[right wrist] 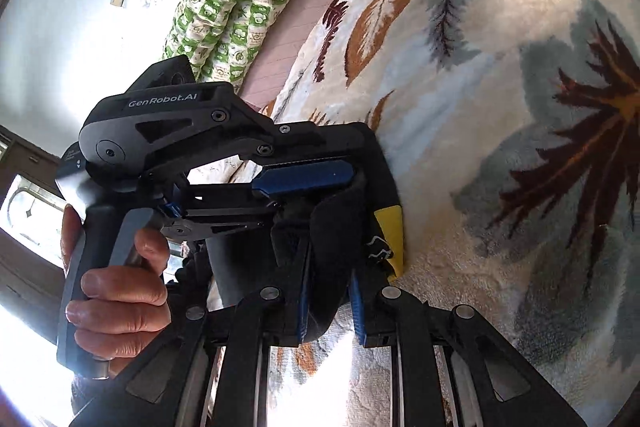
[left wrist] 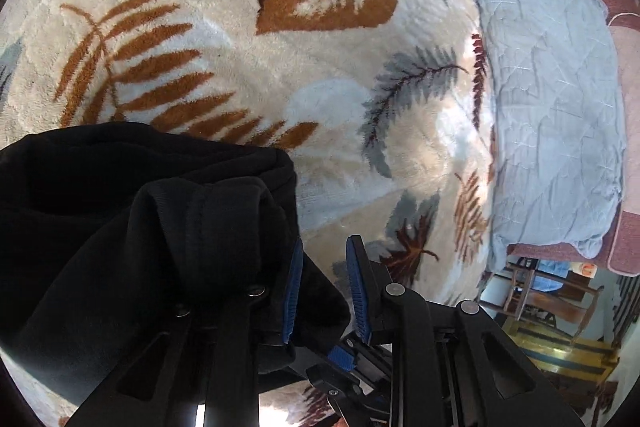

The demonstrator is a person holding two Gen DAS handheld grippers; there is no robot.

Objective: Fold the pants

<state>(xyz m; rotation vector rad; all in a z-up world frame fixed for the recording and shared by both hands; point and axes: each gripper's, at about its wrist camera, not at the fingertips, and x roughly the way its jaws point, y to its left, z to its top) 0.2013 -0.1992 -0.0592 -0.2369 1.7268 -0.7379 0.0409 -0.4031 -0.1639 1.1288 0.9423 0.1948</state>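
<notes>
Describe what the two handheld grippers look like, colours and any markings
Both are black linkage frames with silver pivot pins and blue finger pads. The left gripper, seen from the right wrist camera, carries white "GenRobot.AI" lettering, a round hub and a grey-and-black pistol handle. No sleeve or cable shows.

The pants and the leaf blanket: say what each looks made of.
Pants: black, matte, soft knit, probably cotton or fleece jersey; they bunch in thick rounded folds and show a ribbed band. Leaf blanket: plush, likely synthetic fleece; its cream pile looks fuzzy and the edges of the brown leaves look feathered.
</notes>
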